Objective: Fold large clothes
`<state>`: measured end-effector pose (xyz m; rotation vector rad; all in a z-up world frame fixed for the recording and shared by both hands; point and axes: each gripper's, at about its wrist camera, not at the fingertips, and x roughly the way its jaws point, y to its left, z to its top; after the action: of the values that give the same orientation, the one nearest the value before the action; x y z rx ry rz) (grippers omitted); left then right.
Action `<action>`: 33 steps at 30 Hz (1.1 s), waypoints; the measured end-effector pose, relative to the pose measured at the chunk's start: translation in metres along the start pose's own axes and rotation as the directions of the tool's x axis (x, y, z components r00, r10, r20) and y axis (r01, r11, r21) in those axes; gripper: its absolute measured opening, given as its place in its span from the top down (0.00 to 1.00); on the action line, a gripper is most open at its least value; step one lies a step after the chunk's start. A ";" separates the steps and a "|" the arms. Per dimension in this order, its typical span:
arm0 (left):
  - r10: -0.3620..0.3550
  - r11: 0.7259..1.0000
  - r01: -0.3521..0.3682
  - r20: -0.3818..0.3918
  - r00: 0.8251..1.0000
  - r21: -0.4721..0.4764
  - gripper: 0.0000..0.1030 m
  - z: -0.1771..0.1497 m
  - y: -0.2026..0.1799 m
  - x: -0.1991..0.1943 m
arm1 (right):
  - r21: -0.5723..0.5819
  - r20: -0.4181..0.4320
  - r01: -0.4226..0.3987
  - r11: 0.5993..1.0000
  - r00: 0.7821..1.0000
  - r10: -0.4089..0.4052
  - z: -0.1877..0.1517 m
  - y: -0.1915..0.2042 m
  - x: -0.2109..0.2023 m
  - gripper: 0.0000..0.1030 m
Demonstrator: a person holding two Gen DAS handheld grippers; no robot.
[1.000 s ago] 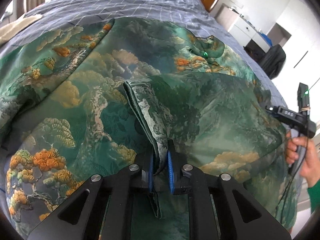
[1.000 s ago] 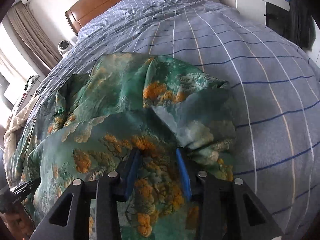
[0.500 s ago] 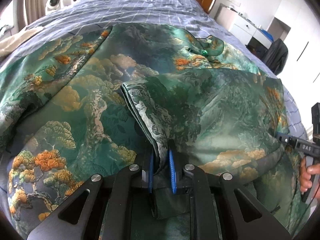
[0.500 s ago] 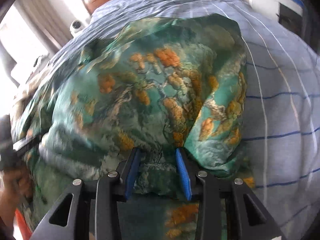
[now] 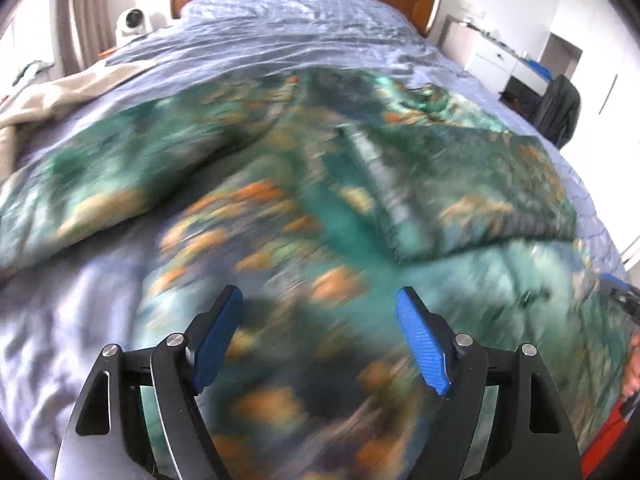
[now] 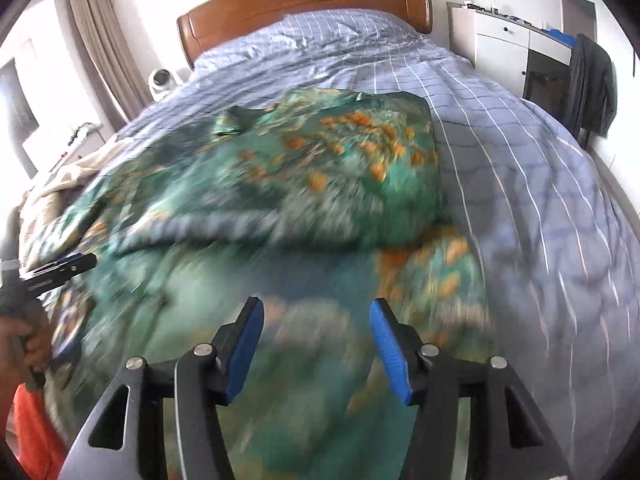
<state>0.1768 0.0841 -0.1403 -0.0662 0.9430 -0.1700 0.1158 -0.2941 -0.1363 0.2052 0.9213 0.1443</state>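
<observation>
green garment (image 5: 320,208) with orange print lies spread on the blue checked bed (image 6: 520,168), one flap folded over its far right side; left hand-held gripper (image 5: 319,312) gapes wide above it, gripping nothing; right hand-held gripper (image 6: 316,320) equally spread, empty.

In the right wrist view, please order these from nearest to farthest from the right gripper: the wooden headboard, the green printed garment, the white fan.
1. Green printed garment, directly ahead of the right gripper.
2. White fan, far left, beside the bed.
3. Wooden headboard, at the far end, slightly beyond the fan.
</observation>
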 end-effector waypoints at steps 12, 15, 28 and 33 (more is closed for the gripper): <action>0.200 0.880 -0.162 0.040 0.979 -0.447 0.17 -0.013 0.162 -0.044 | -0.043 0.000 -0.063 0.997 0.998 0.063 -0.053 0.043 -0.038 0.45; 0.220 0.812 -0.152 0.055 0.974 -0.563 0.17 -0.016 0.197 -0.045 | -0.042 0.004 -0.074 0.996 0.997 0.074 -0.052 0.049 -0.038 0.45; 0.231 0.508 -0.043 0.088 0.969 -0.860 0.81 -0.019 0.299 -0.026 | -0.071 -0.057 -0.127 0.989 0.991 0.124 -0.068 0.076 -0.029 0.45; 0.323 0.610 -0.111 0.118 0.939 -0.784 0.92 -0.006 0.267 -0.049 | -0.075 -0.073 -0.157 0.985 0.986 0.152 -0.076 0.085 -0.029 0.45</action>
<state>0.1746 0.3553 -0.1397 -0.7592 0.6996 0.4902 0.0345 -0.2085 -0.1389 0.1982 0.9644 0.3332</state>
